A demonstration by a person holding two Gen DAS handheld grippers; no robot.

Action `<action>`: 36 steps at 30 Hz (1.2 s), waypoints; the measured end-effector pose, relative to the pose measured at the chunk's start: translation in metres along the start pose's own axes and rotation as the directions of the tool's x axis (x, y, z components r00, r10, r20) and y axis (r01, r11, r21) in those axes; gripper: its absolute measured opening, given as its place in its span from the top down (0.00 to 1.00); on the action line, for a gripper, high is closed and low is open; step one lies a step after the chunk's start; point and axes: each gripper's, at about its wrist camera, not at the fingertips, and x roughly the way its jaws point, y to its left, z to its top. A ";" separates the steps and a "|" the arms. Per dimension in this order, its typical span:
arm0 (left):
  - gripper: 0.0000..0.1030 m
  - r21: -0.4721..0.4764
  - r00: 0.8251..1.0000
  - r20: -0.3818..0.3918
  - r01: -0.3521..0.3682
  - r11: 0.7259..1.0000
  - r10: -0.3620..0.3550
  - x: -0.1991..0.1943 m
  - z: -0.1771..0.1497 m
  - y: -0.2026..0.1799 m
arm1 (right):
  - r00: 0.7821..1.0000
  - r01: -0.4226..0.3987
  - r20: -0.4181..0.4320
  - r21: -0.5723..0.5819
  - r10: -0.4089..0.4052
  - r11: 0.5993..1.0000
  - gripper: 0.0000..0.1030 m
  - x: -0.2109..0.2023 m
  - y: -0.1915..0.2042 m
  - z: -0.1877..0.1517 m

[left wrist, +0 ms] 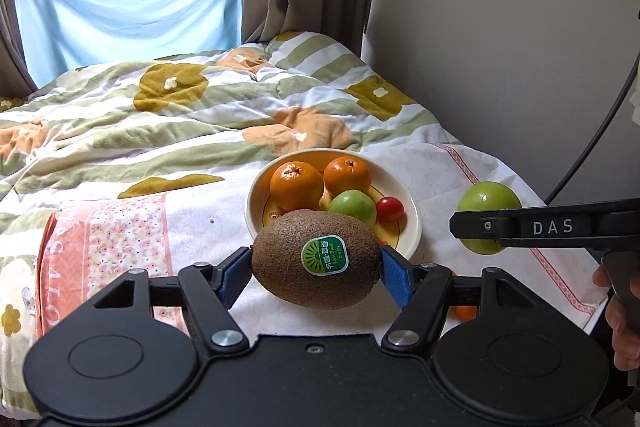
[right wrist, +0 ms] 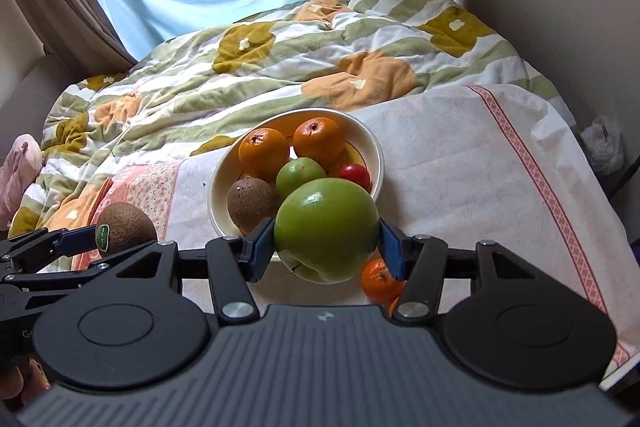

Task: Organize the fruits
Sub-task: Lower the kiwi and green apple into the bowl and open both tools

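Note:
My left gripper (left wrist: pixel 316 267) is shut on a brown kiwi (left wrist: pixel 316 263) with a green sticker, held just in front of the cream bowl (left wrist: pixel 412 223). The bowl holds two oranges (left wrist: pixel 296 185), a small green apple (left wrist: pixel 354 207) and a red cherry tomato (left wrist: pixel 390 209). My right gripper (right wrist: pixel 326 247) is shut on a large green apple (right wrist: pixel 326 227), held above the near rim of the bowl (right wrist: pixel 374 147). A second kiwi (right wrist: pixel 250 203) lies in the bowl. The left gripper's kiwi (right wrist: pixel 126 227) shows at the left of the right wrist view.
A small tangerine (right wrist: pixel 378 279) lies on the white cloth (right wrist: pixel 480 187) under the right gripper. A floral quilt (left wrist: pixel 180 107) covers the bed behind the bowl. A wall runs along the right, and curtains with a window stand at the back.

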 end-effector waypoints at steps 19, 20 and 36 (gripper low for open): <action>0.30 -0.092 0.982 -0.088 -0.176 0.980 0.168 0.097 0.003 -0.033 | 0.978 -0.155 -0.167 -0.156 0.128 0.976 0.32 0.089 -0.044 0.048; 0.30 -0.093 0.980 -0.092 -0.183 0.979 0.175 0.099 0.001 -0.035 | 0.976 -0.160 -0.174 -0.161 0.132 0.974 0.32 0.091 -0.044 0.048; 0.02 -0.085 0.973 -0.073 -0.223 0.971 0.217 0.094 0.000 -0.047 | 0.961 -0.223 -0.212 -0.200 0.180 0.954 0.32 0.103 -0.050 0.051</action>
